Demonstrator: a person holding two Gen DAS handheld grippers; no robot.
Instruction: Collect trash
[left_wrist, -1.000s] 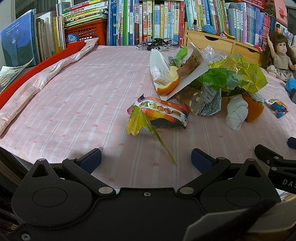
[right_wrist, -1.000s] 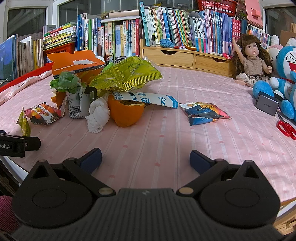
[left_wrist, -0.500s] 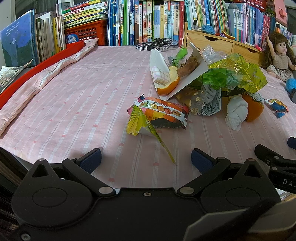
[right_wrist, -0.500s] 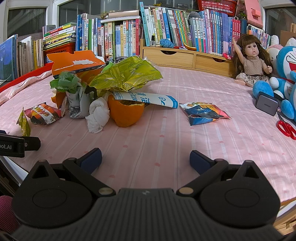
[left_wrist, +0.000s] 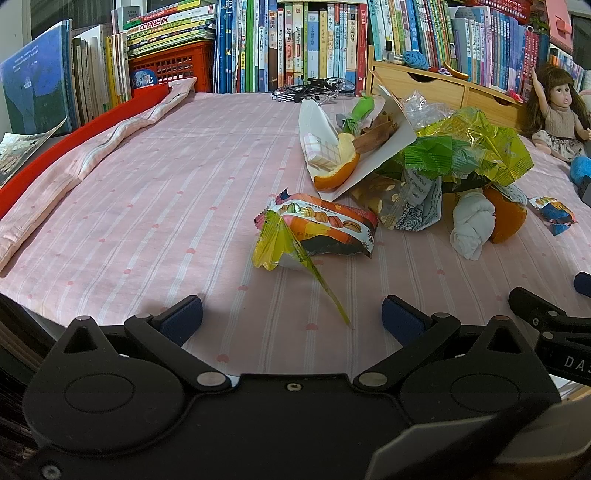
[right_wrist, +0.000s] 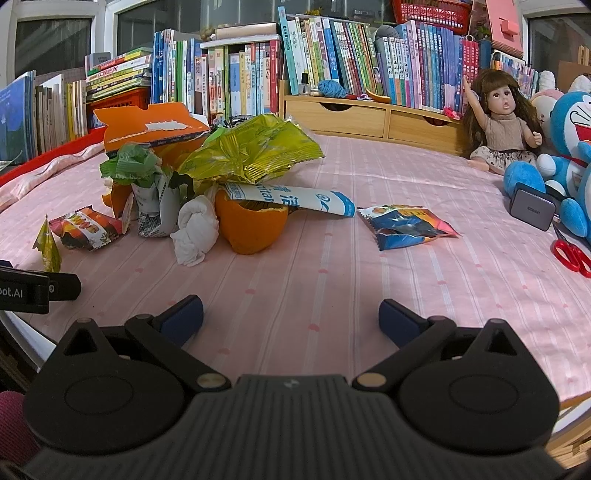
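Trash lies heaped on a pink striped cloth (left_wrist: 147, 192). Nearest my left gripper (left_wrist: 291, 317) is a macaron snack wrapper (left_wrist: 325, 229) with a yellow torn wrapper (left_wrist: 280, 243) leaning on it; the gripper stands open, a short way in front of both. Behind are an open box with orange peel (left_wrist: 340, 170) and a yellow-green foil bag (left_wrist: 476, 147). My right gripper (right_wrist: 291, 314) is open and empty, short of an orange peel half (right_wrist: 251, 229), a white tissue wad (right_wrist: 195, 229), a white-blue wrapper (right_wrist: 291, 197) and a blue snack wrapper (right_wrist: 406, 225).
Books (right_wrist: 332, 74) line the back, with a wooden drawer unit (right_wrist: 369, 114). A doll (right_wrist: 502, 122), a blue plush toy (right_wrist: 569, 155), a grey charger (right_wrist: 532, 208) and red scissors (right_wrist: 572, 254) sit at the right. A red rim (left_wrist: 55, 147) bounds the left side.
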